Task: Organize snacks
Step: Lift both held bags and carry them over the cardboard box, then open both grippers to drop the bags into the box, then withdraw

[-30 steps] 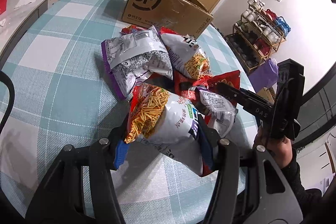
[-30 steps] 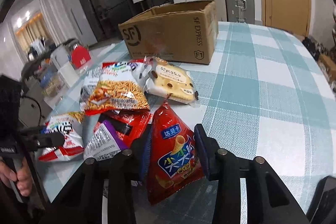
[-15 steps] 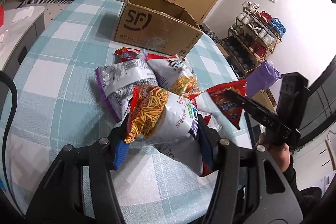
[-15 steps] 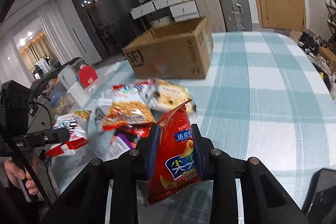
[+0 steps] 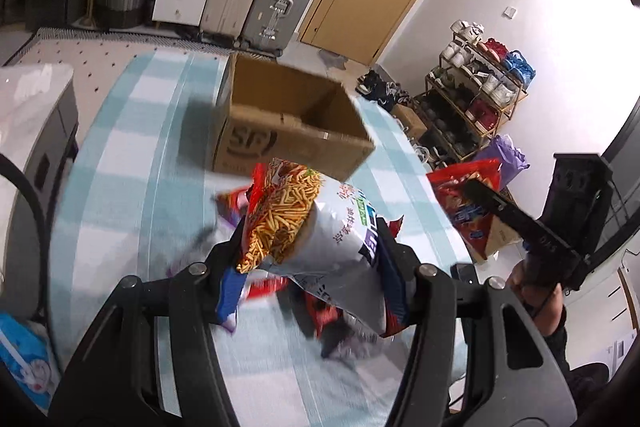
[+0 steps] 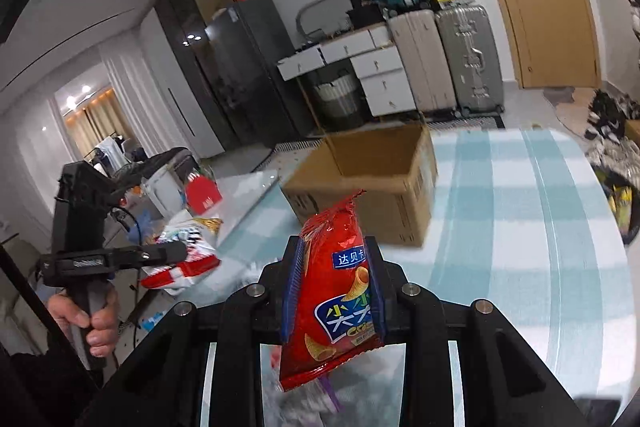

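Two bags were off the checked table (image 5: 132,195), one per gripper. Left gripper (image 5: 312,263) pinched a white snack bag (image 5: 320,231); right gripper (image 6: 332,283) was pressed onto a red chip bag (image 6: 336,291). An open cardboard box (image 5: 288,131) sat at 12 o'clock beyond both; remaining snacks below were blurred.

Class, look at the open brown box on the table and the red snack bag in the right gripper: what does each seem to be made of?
Brown box: probably corrugated cardboard, matte, with folded flaps and printed lettering. Red snack bag: likely thin plastic film, glossy, with a crimped top seal and creases where the right gripper squeezes it.
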A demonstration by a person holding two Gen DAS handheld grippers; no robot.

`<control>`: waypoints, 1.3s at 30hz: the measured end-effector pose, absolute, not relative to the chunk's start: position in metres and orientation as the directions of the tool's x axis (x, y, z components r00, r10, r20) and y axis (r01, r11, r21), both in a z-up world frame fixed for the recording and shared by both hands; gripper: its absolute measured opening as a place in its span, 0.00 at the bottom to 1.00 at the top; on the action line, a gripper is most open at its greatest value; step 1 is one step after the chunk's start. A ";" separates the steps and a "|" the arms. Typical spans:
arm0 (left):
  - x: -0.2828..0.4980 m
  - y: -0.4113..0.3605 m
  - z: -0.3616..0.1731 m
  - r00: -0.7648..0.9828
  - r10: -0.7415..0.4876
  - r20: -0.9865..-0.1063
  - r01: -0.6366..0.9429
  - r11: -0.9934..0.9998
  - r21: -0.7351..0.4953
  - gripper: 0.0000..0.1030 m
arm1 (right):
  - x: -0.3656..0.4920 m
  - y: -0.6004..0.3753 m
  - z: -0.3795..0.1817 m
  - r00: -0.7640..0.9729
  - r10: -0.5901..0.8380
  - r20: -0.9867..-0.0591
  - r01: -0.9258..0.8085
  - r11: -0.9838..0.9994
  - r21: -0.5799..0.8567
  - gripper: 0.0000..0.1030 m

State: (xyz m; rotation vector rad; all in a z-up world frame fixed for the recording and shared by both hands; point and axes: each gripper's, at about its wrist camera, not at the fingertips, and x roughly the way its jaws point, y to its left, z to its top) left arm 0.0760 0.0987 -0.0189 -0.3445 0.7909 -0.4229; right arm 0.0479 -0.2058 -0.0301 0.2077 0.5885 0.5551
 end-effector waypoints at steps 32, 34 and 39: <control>0.348 0.038 -0.054 0.516 -0.346 -0.784 0.175 0.938 -0.299 0.53 | 0.295 -0.128 -0.037 0.597 0.534 -0.599 -0.423 0.843 0.331 0.28; 0.350 0.036 -0.066 0.510 -0.336 -0.792 0.175 0.942 -0.287 0.53 | 0.300 -0.128 -0.046 0.589 0.534 -0.607 -0.419 0.844 0.335 0.28; 0.357 0.030 -0.082 0.497 -0.315 -0.809 0.173 0.949 -0.263 0.54 | 0.308 -0.127 -0.060 0.585 0.522 -0.620 -0.413 0.850 0.326 0.28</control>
